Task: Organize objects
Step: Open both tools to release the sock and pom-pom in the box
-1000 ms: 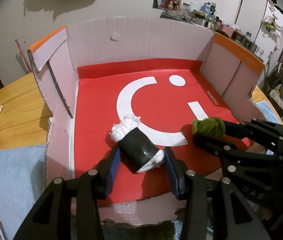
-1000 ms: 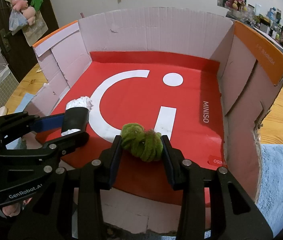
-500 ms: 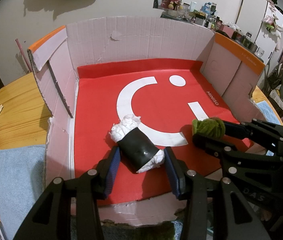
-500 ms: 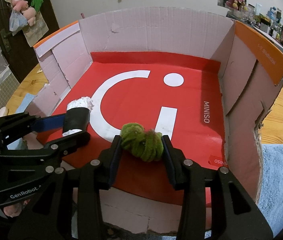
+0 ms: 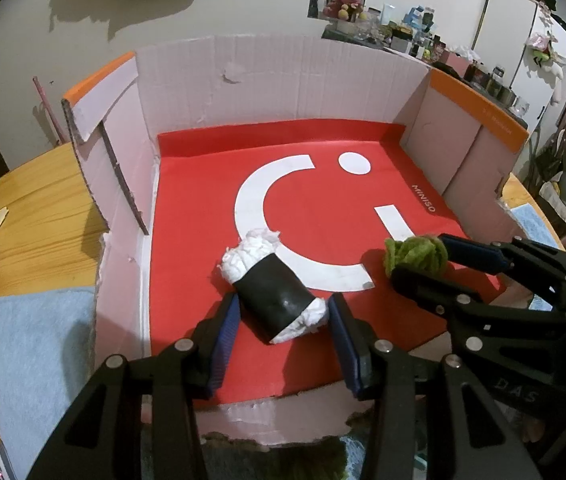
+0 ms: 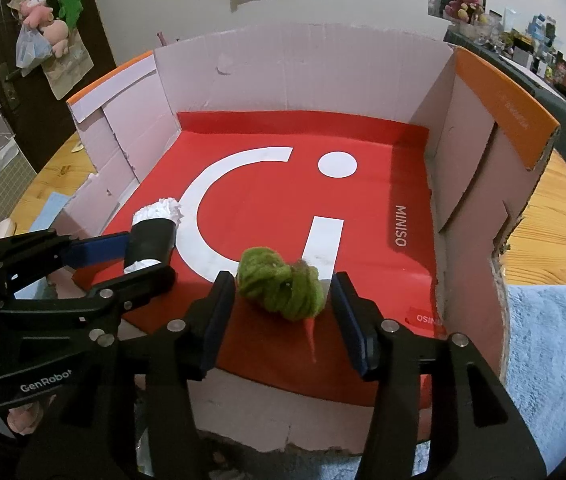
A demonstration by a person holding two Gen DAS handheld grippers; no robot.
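Note:
A black roll with white stuffing at both ends (image 5: 273,294) lies on the red floor of an open cardboard box (image 5: 267,76). My left gripper (image 5: 281,320) is open around it, with a gap at each finger. It also shows in the right wrist view (image 6: 151,240). A green yarn ball with a red tail (image 6: 281,286) lies on the red floor between the open fingers of my right gripper (image 6: 281,296), near the box's front edge. The yarn ball also shows in the left wrist view (image 5: 415,254).
The box has pink walls with orange-topped side flaps (image 6: 503,100) and a torn low front wall (image 6: 283,412). It stands on a wooden table (image 5: 31,216). Light blue towels lie at the left (image 5: 39,344) and at the right (image 6: 555,360).
Both grippers have opened a little. The roll and the yarn ball now rest free on the red floor, and the yarn's red tail shows.

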